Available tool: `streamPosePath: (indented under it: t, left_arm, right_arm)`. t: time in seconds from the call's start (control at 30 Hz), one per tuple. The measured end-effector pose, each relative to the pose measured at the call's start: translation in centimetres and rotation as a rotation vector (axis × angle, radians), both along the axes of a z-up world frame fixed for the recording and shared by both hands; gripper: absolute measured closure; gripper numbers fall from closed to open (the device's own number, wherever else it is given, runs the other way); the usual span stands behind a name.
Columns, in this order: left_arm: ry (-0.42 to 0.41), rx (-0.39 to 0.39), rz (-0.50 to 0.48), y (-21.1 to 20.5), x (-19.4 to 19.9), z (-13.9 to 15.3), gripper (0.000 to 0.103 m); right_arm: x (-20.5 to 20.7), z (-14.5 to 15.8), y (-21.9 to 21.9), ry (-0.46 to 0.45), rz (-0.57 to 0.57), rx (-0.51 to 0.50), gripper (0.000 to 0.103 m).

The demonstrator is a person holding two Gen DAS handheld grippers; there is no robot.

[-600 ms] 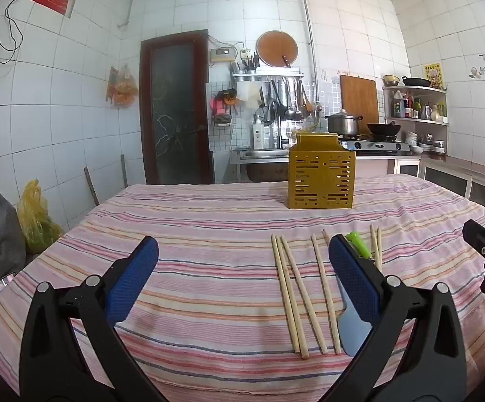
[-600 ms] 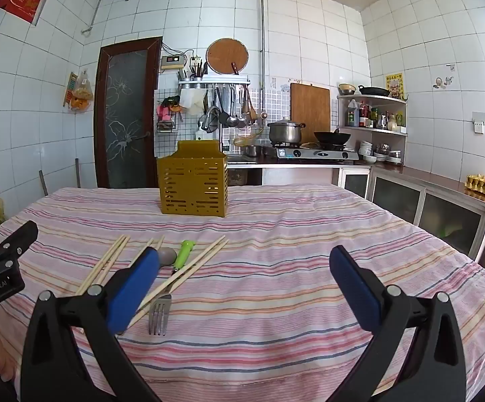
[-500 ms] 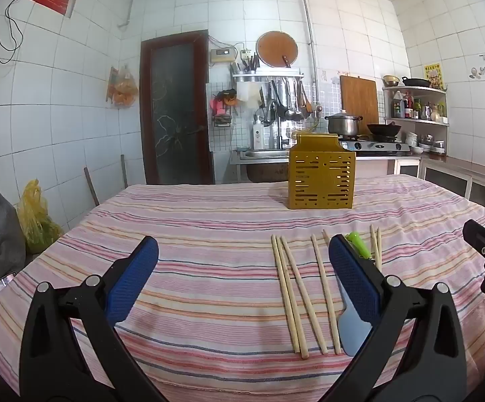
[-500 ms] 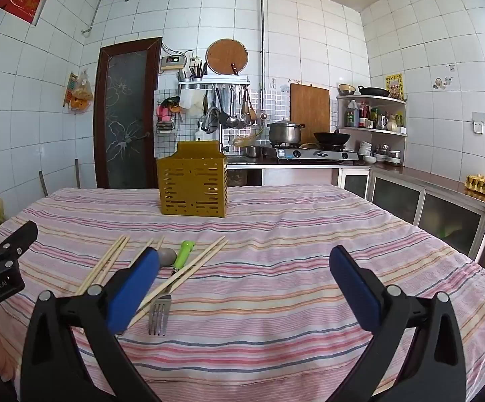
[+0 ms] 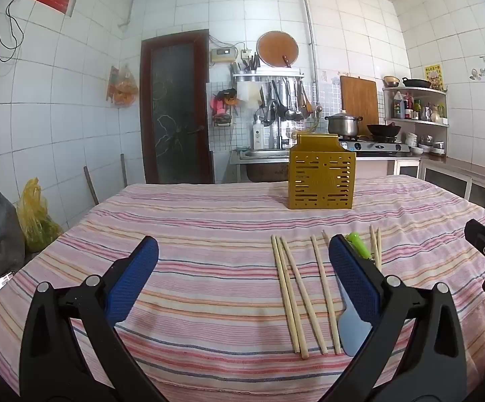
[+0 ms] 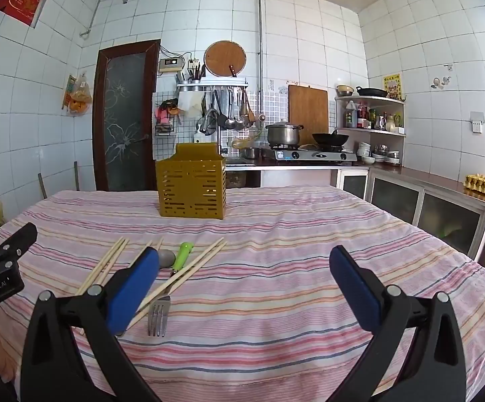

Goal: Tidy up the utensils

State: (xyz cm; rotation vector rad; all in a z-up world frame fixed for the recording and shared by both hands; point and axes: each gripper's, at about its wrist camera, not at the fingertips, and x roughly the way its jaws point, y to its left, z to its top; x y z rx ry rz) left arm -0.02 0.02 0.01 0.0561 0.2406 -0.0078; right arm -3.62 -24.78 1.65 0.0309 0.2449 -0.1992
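Near the bench's front edge, both claws, left claw [image 5: 242, 278] and right claw [image 6: 244, 279], gape empty; next, pinch chopsticks [image 5: 304, 296] for the holder [image 5: 321, 181].

Both wrist cameras sit low over the near edge of the bench [image 5: 209, 268], looking slightly down along their tongs toward the far tiled wall. Both views share the yellow holder [image 5: 321, 181] and chopsticks [image 6: 108, 264].
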Motion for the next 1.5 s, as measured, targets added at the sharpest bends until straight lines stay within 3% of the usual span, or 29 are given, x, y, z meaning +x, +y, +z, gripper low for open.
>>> streamPosePath:
  t: [1.5]
  left_arm:
    - [-0.002,-0.009,0.000,-0.1,0.1,0.8,0.005]
  right_arm:
    - [-1.3,1.4,-0.3,-0.013,-0.007,-0.002,0.004]
